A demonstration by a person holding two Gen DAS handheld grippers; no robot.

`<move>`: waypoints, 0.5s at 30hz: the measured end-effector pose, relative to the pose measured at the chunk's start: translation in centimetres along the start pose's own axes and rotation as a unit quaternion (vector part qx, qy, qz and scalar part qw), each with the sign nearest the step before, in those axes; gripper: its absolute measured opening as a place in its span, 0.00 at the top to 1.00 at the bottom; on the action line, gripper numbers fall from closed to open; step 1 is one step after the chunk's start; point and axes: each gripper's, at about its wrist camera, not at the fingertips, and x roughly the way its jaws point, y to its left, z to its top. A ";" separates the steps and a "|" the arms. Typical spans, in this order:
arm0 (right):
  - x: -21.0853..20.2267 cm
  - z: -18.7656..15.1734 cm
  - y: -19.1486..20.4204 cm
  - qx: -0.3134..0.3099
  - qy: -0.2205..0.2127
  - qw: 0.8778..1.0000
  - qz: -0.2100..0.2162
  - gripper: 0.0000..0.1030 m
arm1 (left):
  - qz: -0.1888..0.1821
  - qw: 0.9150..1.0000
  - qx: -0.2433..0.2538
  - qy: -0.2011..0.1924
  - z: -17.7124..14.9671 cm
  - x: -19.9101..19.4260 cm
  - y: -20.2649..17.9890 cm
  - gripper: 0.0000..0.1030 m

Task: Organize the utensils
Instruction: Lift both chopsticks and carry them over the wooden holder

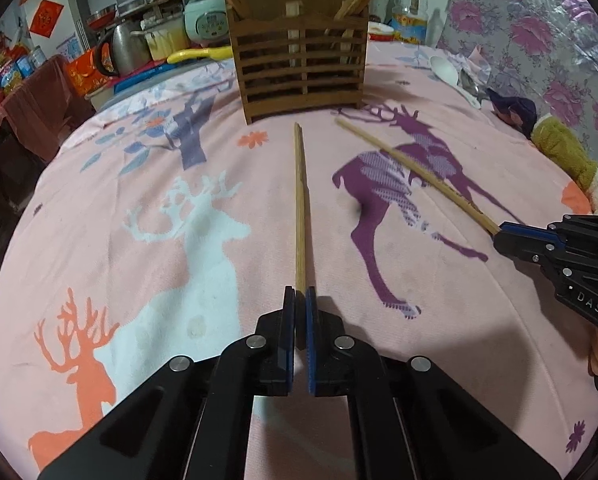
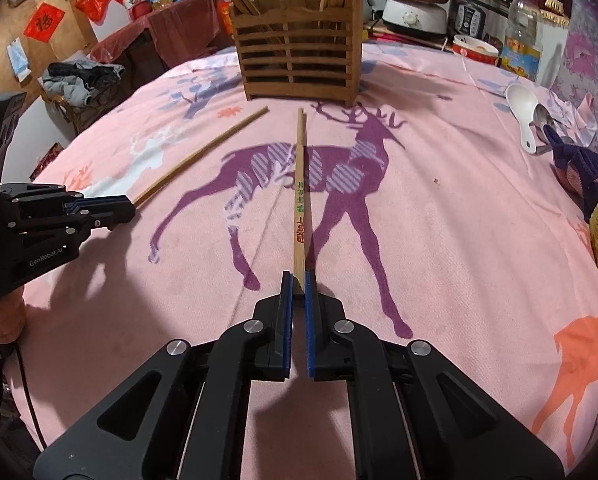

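Observation:
Two wooden chopsticks lie on the pink deer-print cloth, pointing toward a slatted wooden utensil holder (image 1: pixel 301 60) (image 2: pixel 299 56) that has several chopsticks in it. My left gripper (image 1: pixel 300 296) is shut on the near end of one chopstick (image 1: pixel 300 200), which also shows in the right wrist view as a chopstick (image 2: pixel 203 152) held by the left gripper (image 2: pixel 129 206). My right gripper (image 2: pixel 298 282) is shut on the near end of the printed chopstick (image 2: pixel 300 184); the left wrist view shows this chopstick (image 1: pixel 411 170) in the right gripper (image 1: pixel 499 234).
A white spoon (image 2: pixel 523 116) (image 1: pixel 447 70) and a metal spoon (image 2: pixel 545 116) lie at the far right by a dark cloth (image 2: pixel 579 168). A yellow-green plush (image 1: pixel 563 152) sits at the right edge. Cookers, an oil bottle (image 2: pixel 521 40) and a bowl (image 2: pixel 475 50) stand behind the holder.

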 end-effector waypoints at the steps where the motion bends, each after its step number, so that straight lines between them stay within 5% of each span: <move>1: -0.2 0.1 0.0 -0.001 -0.005 1.000 0.000 0.94 | 0.000 1.000 -0.001 -0.005 0.1 -0.3 0.0 0.95; 15: -2.9 0.8 -0.3 0.013 -0.067 0.998 0.005 0.94 | 0.006 0.997 -0.048 -0.065 1.0 -3.5 2.1 0.95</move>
